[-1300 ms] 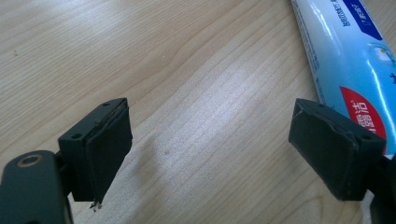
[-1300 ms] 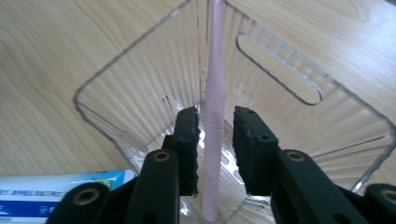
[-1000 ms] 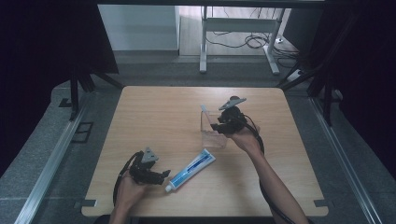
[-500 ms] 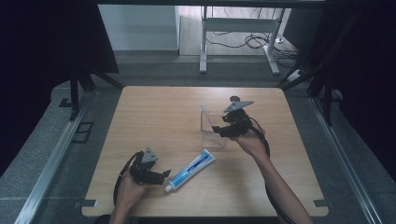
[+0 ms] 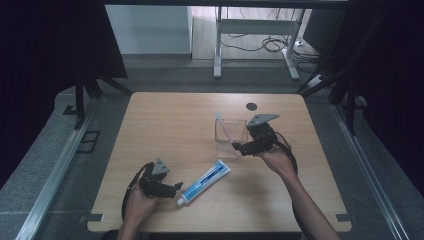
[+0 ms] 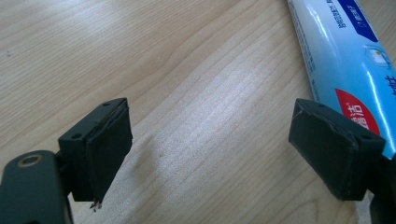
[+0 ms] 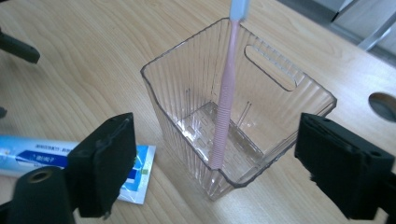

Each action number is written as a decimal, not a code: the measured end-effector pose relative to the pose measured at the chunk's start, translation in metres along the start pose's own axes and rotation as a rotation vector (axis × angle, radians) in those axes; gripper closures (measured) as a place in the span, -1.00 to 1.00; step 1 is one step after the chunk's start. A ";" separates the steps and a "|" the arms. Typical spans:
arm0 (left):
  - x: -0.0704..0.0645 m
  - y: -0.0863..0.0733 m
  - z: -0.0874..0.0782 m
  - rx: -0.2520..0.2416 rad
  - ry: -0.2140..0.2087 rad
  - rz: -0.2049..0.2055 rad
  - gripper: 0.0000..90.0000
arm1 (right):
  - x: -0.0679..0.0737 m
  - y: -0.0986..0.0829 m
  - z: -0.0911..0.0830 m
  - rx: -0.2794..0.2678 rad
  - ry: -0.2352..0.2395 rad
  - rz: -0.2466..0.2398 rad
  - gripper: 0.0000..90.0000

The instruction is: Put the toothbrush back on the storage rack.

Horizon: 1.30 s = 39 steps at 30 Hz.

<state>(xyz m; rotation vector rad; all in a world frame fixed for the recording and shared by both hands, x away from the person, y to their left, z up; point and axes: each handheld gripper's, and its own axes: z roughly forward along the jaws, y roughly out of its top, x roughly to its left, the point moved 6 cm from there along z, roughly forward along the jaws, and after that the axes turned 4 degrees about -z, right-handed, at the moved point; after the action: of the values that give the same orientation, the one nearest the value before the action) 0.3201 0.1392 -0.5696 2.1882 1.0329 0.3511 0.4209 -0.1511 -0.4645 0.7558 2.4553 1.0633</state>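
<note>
Clear ribbed plastic cup [image 7: 243, 116] stands upright on the wooden surface [image 5: 165, 130], right of centre & toward the far half, w/ a pink toothbrush [image 7: 224, 107] leaning inside it, handle end on the cup floor, head sticking up past the far rim. Cup has a slot cut-out in one wall. Right tool [image 5: 250, 146] sits just beside the cup on its near-right side; in the right gripper view the jaws are spread wide, one each side of the cup's near corner, neither touching it, nothing held. Toothpaste tube [image 5: 204, 182], white & blue w/ red patch, lies flat on the surface nearer the person, diagonal, cap end toward the left hand, crimped end pointing toward the cup but apart from it. Left tool [image 5: 167, 189] rests low over the surface at front left, just beside the tube's cap end; left gripper view shows jaws wide apart, bare wood between them, tube lying past the right-hand jaw, not gripped. Person's forearms come in from the bottom edge. Dark round hole [image 5: 251, 106] in the surface beyond the cup.
</note>
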 end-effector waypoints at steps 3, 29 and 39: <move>0.000 0.000 0.000 0.000 0.001 0.002 -0.70 | 0.002 -0.003 -0.004 -0.004 -0.003 -0.004 -0.83; 0.000 0.002 -0.002 -0.018 -0.030 -0.029 -0.70 | 0.021 -0.046 -0.040 -0.009 0.009 0.014 -1.00; -0.002 0.002 -0.003 -0.023 -0.043 -0.043 -0.70 | 0.020 -0.067 -0.061 -0.012 -0.022 0.031 -1.00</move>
<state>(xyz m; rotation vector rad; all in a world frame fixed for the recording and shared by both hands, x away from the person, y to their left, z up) 0.3185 0.1384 -0.5665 2.1405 1.0460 0.2933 0.3518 -0.2116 -0.4778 0.8000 2.4242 1.0745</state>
